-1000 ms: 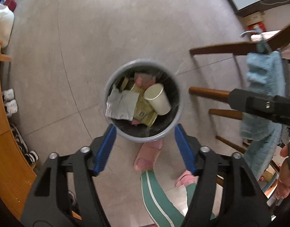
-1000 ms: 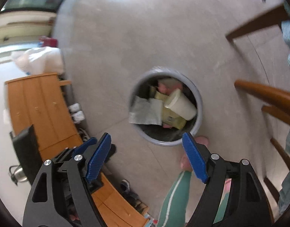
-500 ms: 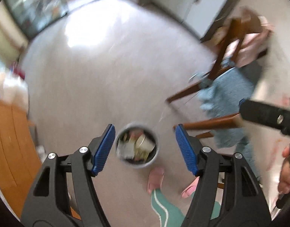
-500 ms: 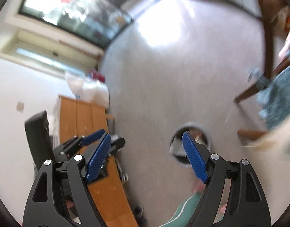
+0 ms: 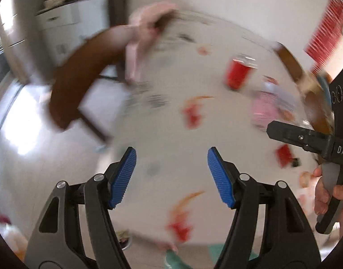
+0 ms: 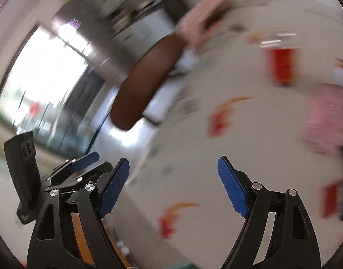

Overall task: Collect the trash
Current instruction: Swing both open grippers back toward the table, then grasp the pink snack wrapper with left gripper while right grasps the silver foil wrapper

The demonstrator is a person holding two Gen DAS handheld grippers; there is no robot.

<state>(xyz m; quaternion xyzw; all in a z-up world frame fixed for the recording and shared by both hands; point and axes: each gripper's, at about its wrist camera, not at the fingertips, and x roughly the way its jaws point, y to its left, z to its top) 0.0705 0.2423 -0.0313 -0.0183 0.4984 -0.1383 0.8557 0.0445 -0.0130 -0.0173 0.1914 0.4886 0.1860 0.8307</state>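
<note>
Jaws on both tools stand spread wide with nothing between the blue pads: the left gripper [image 5: 171, 177] and the right gripper [image 6: 172, 186] both hang over a pale patterned tabletop [image 5: 162, 139], seen through heavy motion blur. What looks like trash is scattered across that surface, well apart from either tool: a red cup [image 5: 238, 71] standing far back, a pink crumpled wrapper or bag [image 5: 267, 109] near the right edge, and a small red scrap [image 5: 283, 157] just under the right tool's body in the left view. The main risk, as I judge it, is reaching while the view is this smeared, since a misjudged approach could knock the red cup over, and it cannot be told whether the cup holds liquid. A dark wooden chair back [image 5: 81, 74] rises at the left and could catch a swinging tool. No bin shows in either view, so its contents cannot be told.
</note>
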